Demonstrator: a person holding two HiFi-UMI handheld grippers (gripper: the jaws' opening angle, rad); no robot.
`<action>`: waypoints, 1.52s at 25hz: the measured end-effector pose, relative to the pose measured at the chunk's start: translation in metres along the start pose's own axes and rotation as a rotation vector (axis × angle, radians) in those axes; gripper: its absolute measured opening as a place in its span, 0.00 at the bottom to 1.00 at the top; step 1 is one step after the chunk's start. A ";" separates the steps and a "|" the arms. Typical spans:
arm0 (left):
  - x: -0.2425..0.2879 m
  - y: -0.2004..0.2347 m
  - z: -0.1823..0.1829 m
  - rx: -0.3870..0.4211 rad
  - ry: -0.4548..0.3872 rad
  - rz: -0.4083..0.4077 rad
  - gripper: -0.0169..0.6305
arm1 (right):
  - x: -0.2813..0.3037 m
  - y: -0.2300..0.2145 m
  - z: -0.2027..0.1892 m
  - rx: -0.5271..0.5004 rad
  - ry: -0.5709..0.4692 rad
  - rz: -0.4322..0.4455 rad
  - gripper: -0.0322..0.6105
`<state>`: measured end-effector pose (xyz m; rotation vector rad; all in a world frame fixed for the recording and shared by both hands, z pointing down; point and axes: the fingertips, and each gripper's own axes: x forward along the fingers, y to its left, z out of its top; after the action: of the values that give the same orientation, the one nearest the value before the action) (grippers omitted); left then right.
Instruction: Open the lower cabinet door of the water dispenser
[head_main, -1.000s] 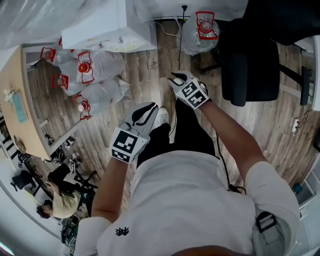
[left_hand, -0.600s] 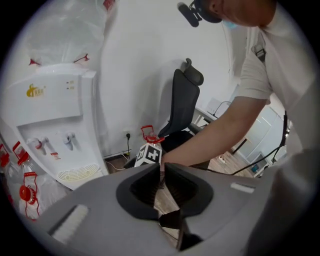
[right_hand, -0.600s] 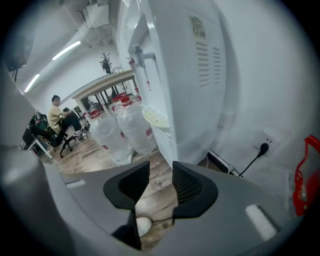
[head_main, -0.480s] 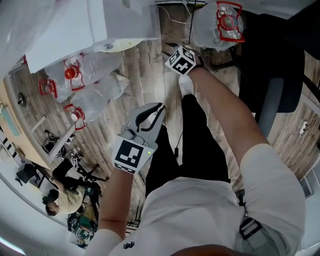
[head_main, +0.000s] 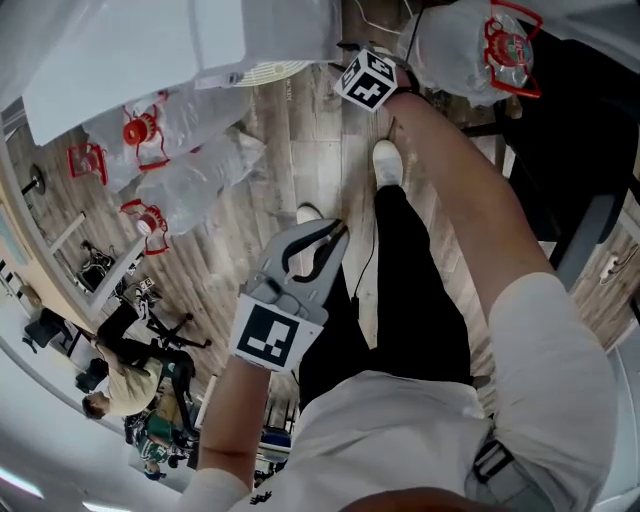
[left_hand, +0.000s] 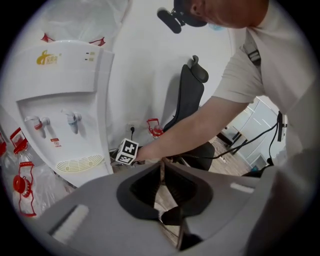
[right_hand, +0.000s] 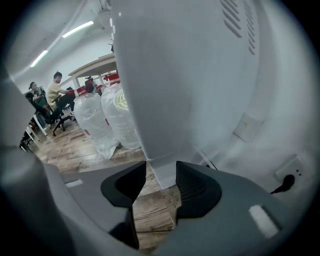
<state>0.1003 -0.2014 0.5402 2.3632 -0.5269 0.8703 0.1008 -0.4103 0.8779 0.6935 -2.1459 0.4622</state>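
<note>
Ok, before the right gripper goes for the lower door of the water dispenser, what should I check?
1. Right gripper jaws apart: ok, opening, gripping nothing.
2. Aimed at the water dispenser: ok, its bottom corner shows between them.
3. Lower cabinet door edge located: cannot tell, no view shows it clearly.
4. Left gripper out of the way: ok, shut, empty, held back.
5. Door's swing path: cannot tell, bagged bottles stand beside the dispenser.
</note>
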 end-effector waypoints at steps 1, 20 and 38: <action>-0.001 0.000 -0.001 -0.006 0.000 -0.001 0.12 | 0.001 -0.002 0.003 -0.010 0.001 0.000 0.30; -0.035 0.012 -0.019 -0.033 -0.052 0.037 0.12 | 0.002 0.020 0.000 0.000 0.065 -0.033 0.31; -0.104 0.016 -0.064 -0.028 -0.127 0.098 0.12 | -0.002 0.099 -0.020 0.143 0.101 -0.096 0.31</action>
<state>-0.0120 -0.1562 0.5153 2.3948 -0.7065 0.7537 0.0523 -0.3220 0.8798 0.8316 -1.9898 0.5910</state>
